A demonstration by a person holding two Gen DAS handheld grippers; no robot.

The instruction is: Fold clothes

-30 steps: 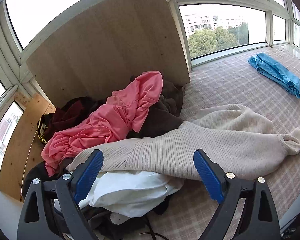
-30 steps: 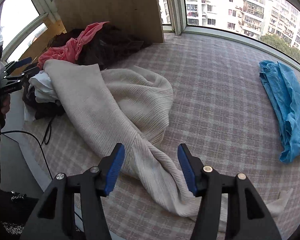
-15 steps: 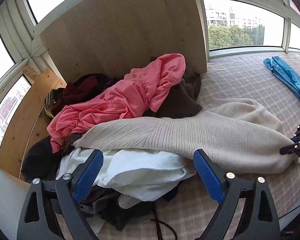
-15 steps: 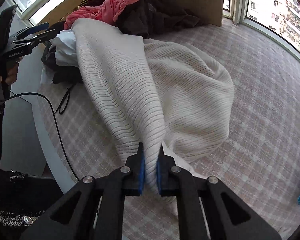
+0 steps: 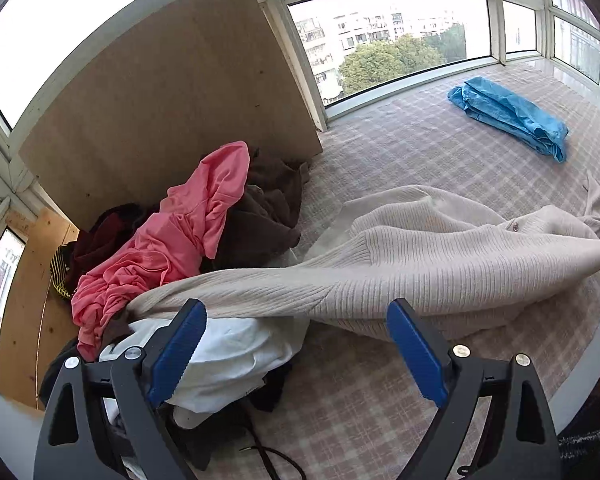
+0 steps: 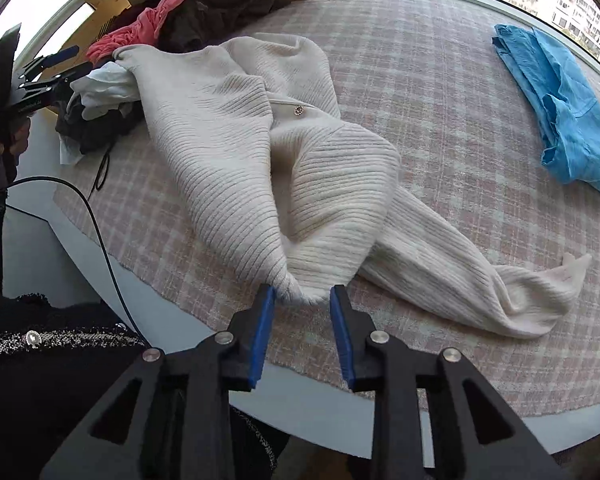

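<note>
The right gripper (image 6: 302, 300) sits at the bottom middle of the right wrist view. Its blue fingers (image 6: 262, 332) have just been opening and now stand a little apart. A bunched tip of the cream sweater (image 6: 260, 152) lies between them. It touches the left finger, but the fingers do not squeeze it.

The left gripper (image 5: 296, 348) fills the bottom of the left wrist view. Its fingers (image 5: 178, 354) are wide apart and hold nothing. The sweater and a white cloth (image 5: 228, 360) lie just past them.

The sweater is spread across the middle of the checked mat (image 6: 440, 92), from the clothes pile at the upper left down to the right gripper. One sleeve trails off to the lower right.

In the pile are a pink top (image 5: 172, 240) and a dark brown cloth (image 5: 268, 216), in front of a wooden board (image 5: 160, 92). A folded blue garment (image 6: 560, 108) lies well apart, at the upper right.
</note>
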